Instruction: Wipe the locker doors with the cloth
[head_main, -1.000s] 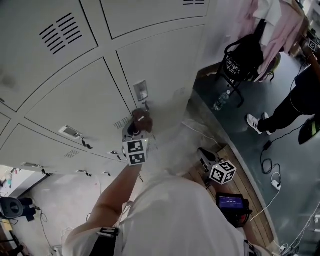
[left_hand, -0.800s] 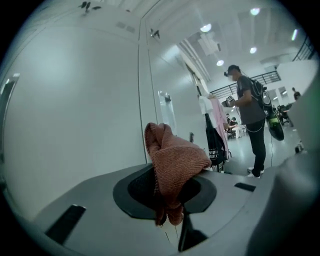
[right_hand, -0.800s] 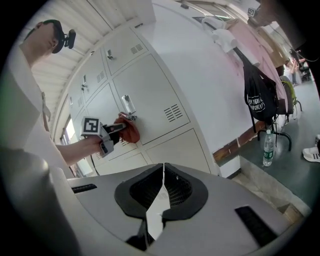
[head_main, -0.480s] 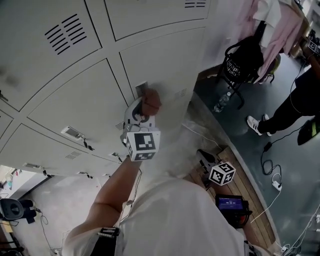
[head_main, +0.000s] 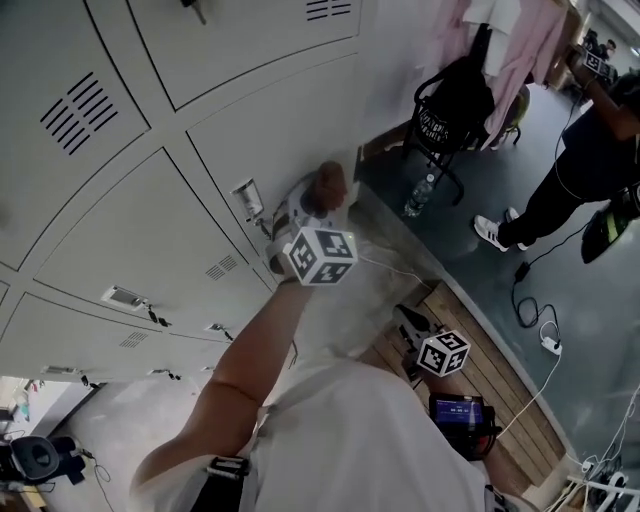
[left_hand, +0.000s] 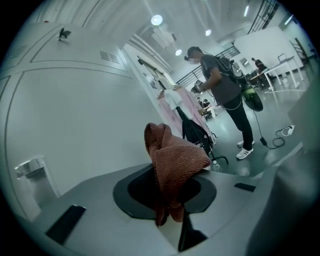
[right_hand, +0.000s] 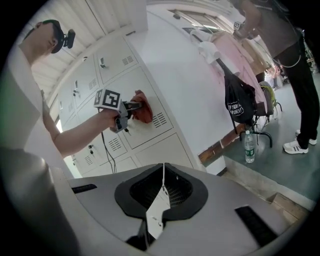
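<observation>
The locker doors (head_main: 280, 125) are flat panels of pale grey painted metal with narrow seams between them and small louvred vents (head_main: 75, 108). A boxy latch plate (head_main: 246, 197) sits on one edge of the door being worked. The cloth (head_main: 328, 183) is a rust-brown knitted rag, bunched into a thick, ribbed wad. The person's bare left forearm reaches up and forward from the lower edge of the head view, wrist bent towards the door. It carries the left gripper (head_main: 318, 197), whose black-and-white marker cube (head_main: 320, 257) faces the camera. The jaws of the left gripper are clamped on the cloth, which bulges out above them and hangs in folds below. The wad sits against the door face near the latch plate, towards the door's far edge. Whether it presses firmly cannot be told. The right gripper (right_hand: 162, 186) is held low beside the body, pointing at the lockers, jaws closed together with nothing between them. Beyond the end of the lockers stand a dark bag on a frame (head_main: 452, 108) and a plastic bottle (head_main: 418, 197) on the grey floor.
</observation>
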